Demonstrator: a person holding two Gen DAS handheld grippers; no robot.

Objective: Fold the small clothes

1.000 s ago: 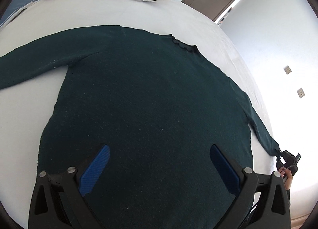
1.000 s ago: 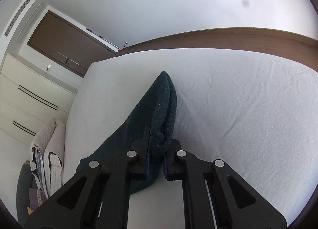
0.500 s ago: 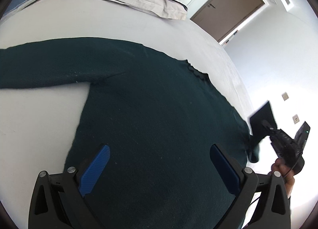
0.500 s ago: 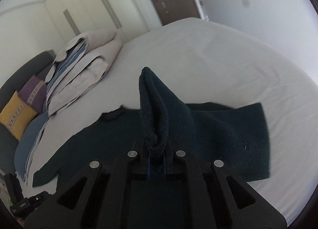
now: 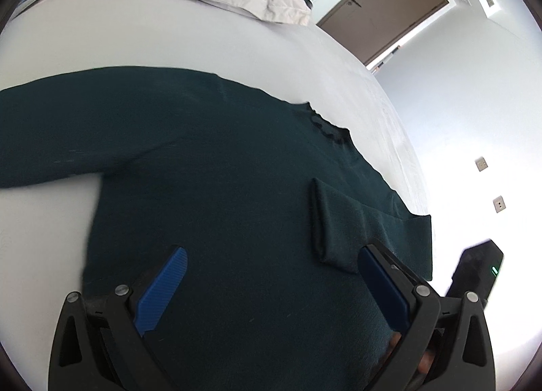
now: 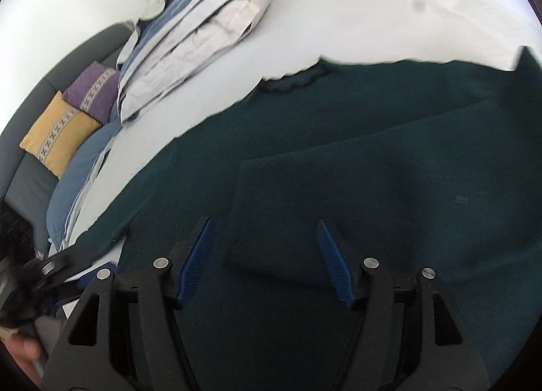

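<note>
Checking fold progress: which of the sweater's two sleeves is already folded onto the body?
The right sleeve, its cuff lying across the sweater chest. The left sleeve lies stretched out flat on the bed.

Right gripper point(image 6: 264, 255), a second ago clamped on the sleeve point(image 5: 342, 221) cuff, now has its jaws apart with nothing between them. Sleeve went from stretched out at 4 o'clock on the bed to folded across the sweater point(image 5: 210, 187) body, cuff lying flat just ahead of the right fingers.
</note>
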